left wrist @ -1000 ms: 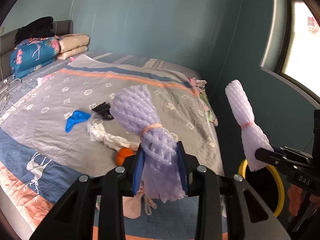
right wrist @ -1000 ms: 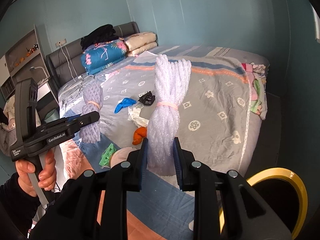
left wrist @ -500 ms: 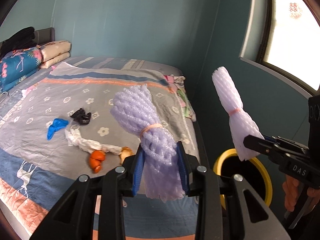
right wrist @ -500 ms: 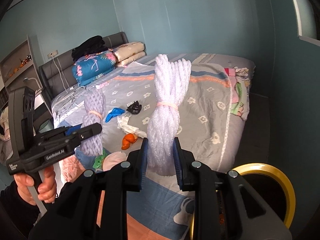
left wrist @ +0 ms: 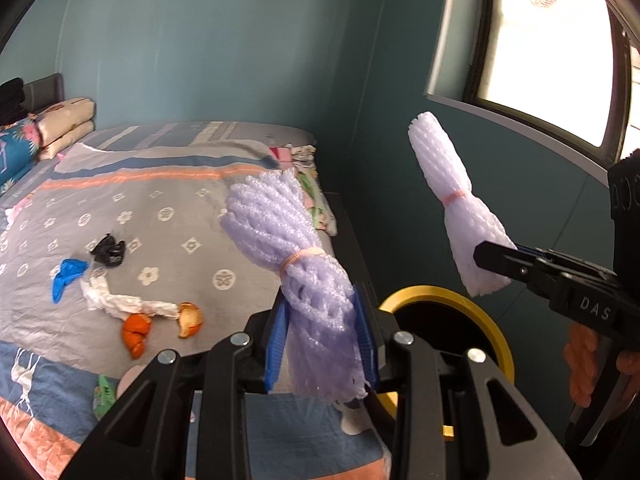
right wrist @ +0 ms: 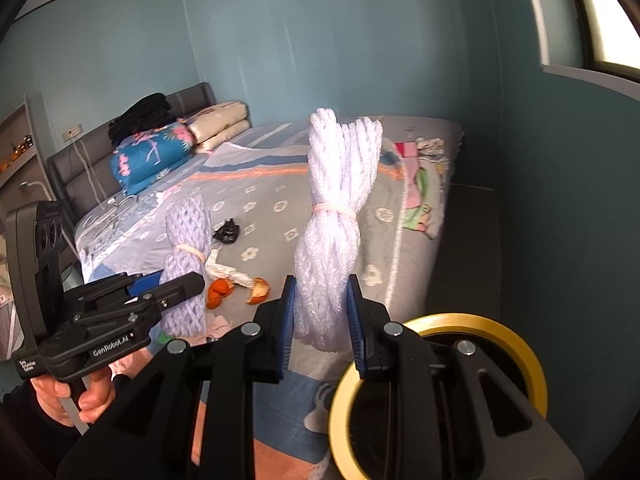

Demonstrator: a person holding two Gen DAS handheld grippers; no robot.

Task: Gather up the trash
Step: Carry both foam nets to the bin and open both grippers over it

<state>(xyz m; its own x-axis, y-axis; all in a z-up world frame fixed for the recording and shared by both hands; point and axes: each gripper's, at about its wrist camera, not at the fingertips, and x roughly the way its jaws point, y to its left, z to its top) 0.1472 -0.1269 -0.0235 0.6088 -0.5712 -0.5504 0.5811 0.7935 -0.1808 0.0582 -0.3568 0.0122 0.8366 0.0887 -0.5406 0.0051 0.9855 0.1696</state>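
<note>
We hold two bundles of foam netting, each cinched at the waist by a rubber band. The lilac bundle (left wrist: 308, 280) sits clamped in our left tongs (left wrist: 322, 340), its long axis rising from the blue pads and tilting up and to the left, frayed lower end hanging just below the jaws. The white bundle (right wrist: 338, 216) is pinched in our right tongs (right wrist: 320, 316), standing nearly upright, its fat looped end pointing up.

Just below and to the right of both tongs sits the bin (right wrist: 520, 356), its yellow rim ringing a black opening, beside the foot of the bed (left wrist: 168, 216). Neither bundle touches it.

Ahead and to the left of the left tongs, litter lies on the quilt: orange peels (left wrist: 138, 330), a twisted white tissue (left wrist: 116, 300), a blue scrap (left wrist: 66, 276), and a black scrap (left wrist: 108, 250). A green wrapper (left wrist: 105, 396) lies at the bed's near edge. Folded bedding (right wrist: 160, 152) is stacked at the headboard, well beyond the tongs.
</note>
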